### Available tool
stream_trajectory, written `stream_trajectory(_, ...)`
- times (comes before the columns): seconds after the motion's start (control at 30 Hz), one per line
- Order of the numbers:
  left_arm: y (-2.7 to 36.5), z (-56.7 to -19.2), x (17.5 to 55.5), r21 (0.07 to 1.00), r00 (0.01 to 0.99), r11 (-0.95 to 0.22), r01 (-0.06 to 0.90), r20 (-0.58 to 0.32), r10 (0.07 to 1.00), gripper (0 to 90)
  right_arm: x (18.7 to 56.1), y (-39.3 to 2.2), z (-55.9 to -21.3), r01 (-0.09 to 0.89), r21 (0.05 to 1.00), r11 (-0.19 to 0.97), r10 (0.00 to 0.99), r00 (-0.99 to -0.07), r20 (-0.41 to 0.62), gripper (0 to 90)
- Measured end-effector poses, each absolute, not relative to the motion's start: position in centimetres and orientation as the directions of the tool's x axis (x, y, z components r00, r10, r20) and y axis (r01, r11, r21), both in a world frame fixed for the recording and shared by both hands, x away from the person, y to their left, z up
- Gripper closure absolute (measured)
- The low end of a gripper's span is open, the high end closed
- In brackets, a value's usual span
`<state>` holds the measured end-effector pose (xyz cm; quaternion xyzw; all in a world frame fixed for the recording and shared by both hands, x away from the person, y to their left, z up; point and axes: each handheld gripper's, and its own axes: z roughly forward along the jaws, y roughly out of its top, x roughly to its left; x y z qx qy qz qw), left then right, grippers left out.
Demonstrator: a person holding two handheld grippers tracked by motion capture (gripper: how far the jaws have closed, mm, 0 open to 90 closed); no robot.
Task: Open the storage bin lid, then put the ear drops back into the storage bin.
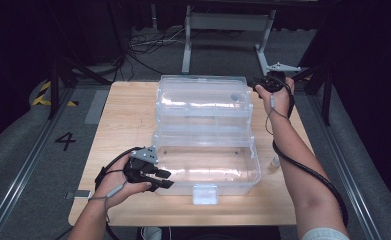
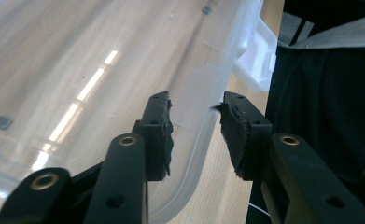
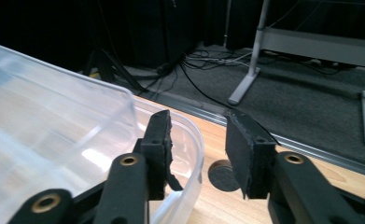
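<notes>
On the table (image 1: 118, 115), open clear box (image 1: 208, 170), bare inside.

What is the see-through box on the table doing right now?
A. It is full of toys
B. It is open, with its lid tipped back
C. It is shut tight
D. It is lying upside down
B: the clear box sits open on the wooden table, its lid tipped back behind it.

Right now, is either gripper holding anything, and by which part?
Nothing held: left gripper and right gripper each straddle the clear box's rim, pads apart.
</notes>
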<state>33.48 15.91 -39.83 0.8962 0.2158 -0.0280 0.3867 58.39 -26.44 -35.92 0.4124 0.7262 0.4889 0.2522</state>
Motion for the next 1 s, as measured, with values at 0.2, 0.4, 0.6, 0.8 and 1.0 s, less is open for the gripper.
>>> stream_trajectory(0.2, 16.9, -39.2, 33.8, 0.695, 0.892, -0.581, 0.423, -0.207, 0.402, 61.0, 56.6, -27.3, -34.6, 0.333, 0.922, 0.200, 0.828, -0.560, 0.023, 59.2)
stream_trajectory(0.4, 17.6, -38.5, 33.7, 0.718, 0.891, -0.555, 0.421, -0.213, 0.400, 60.2, 54.8, -28.5, -33.2, 0.311, 0.930, 0.197, 0.817, -0.576, 0.020, 58.0)
stream_trajectory(0.6, 18.6, -37.9, 33.5, 0.733, 0.884, -0.530, 0.426, -0.214, 0.415, 58.9, 53.1, -29.9, -32.5, 0.302, 0.932, 0.199, 0.808, -0.589, 0.019, 57.3)
stream_trajectory(0.8, 19.7, -37.6, 33.3, 0.738, 0.871, -0.509, 0.444, -0.219, 0.440, 57.6, 51.3, -30.9, -31.7, 0.305, 0.929, 0.208, 0.792, -0.610, 0.023, 56.5)
stream_trajectory(1.0, 20.3, -37.4, 33.2, 0.740, 0.861, -0.498, 0.452, -0.216, 0.461, 54.8, 49.8, -31.7, -31.3, 0.311, 0.927, 0.209, 0.774, -0.632, 0.038, 55.9)
